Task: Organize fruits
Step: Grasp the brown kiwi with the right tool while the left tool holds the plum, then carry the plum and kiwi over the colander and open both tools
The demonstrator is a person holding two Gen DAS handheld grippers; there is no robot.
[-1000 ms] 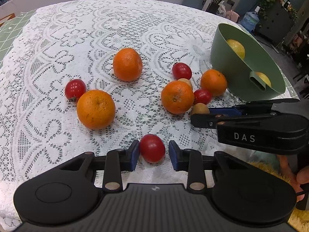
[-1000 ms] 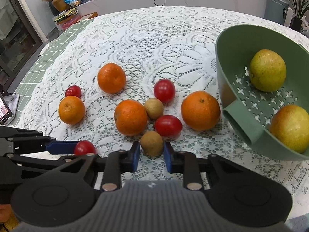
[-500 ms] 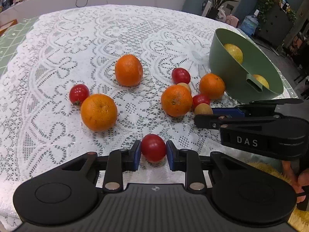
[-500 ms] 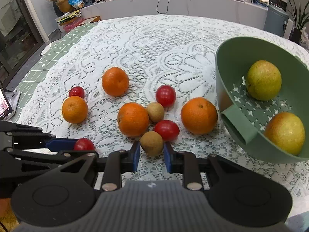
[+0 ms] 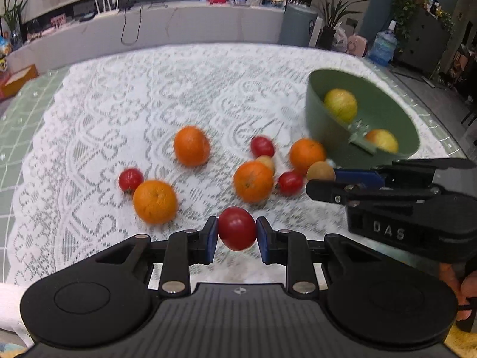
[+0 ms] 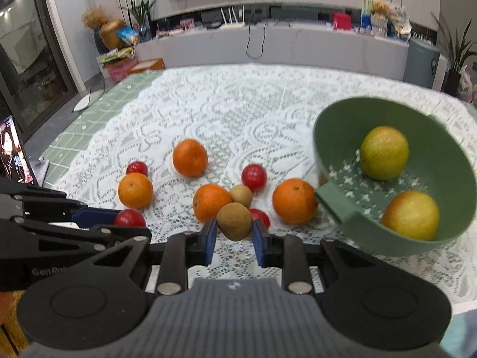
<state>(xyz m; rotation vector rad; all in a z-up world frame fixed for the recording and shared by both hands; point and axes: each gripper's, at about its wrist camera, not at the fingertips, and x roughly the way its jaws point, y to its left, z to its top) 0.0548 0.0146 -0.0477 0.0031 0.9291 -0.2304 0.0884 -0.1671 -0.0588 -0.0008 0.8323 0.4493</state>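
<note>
My left gripper (image 5: 236,234) is shut on a red tomato (image 5: 237,232), held a little above the lace cloth. My right gripper (image 6: 234,235) is shut on a small brown fruit (image 6: 234,221), also lifted off the cloth. In the left wrist view the right gripper (image 5: 320,180) reaches in from the right with the brown fruit (image 5: 320,172) at its tip. In the right wrist view the left gripper (image 6: 128,219) enters at lower left carrying the tomato (image 6: 129,217). A green bowl (image 6: 337,208) at the right holds two yellow-green apples (image 6: 384,152).
Several oranges (image 6: 190,157), red tomatoes (image 6: 253,177) and another brown fruit (image 6: 241,196) lie on the white lace tablecloth (image 6: 238,113). A phone screen (image 6: 15,155) stands at the far left. A person's hand (image 5: 465,286) grips the right tool. A counter and plants line the back.
The left jaws closed on the red tomato and lifted it. The right gripper rose with the brown fruit. Both views tilted up, so the fruits look farther off.
</note>
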